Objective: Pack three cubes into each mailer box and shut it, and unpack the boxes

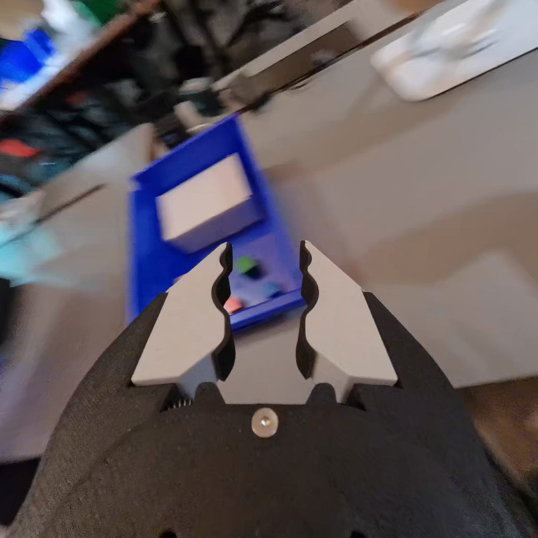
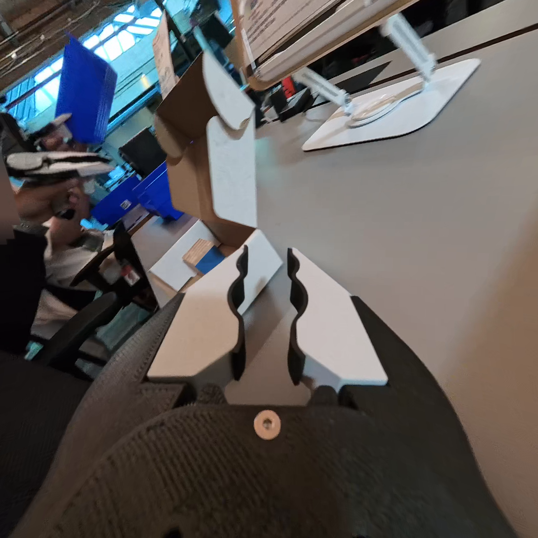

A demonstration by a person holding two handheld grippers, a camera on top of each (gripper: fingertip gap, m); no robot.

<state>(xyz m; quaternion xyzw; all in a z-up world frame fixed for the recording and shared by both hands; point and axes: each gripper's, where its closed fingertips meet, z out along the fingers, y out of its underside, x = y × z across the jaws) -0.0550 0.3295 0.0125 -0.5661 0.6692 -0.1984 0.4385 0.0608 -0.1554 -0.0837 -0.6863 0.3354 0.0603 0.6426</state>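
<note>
In the blurred left wrist view, my left gripper (image 1: 266,247) is open and empty above the near end of a blue bin (image 1: 145,262). The bin holds a closed white mailer box (image 1: 203,201) and small cubes: green (image 1: 245,263), blue (image 1: 270,288) and red (image 1: 233,304). In the right wrist view, my right gripper (image 2: 267,250) is open and empty beside an open white mailer box (image 2: 186,262) with its lid (image 2: 233,171) raised. A wooden cube (image 2: 199,251) and a blue cube (image 2: 210,260) sit inside it. The left gripper (image 2: 58,166) shows far left, held in a hand.
A grey table (image 2: 378,233) carries a white monitor stand base (image 2: 393,116) at the back right. A cardboard box (image 2: 291,35) hangs over the far edge. A black chair (image 2: 87,320) and a person's sleeve are at the left. More blue bins (image 2: 157,195) stand behind.
</note>
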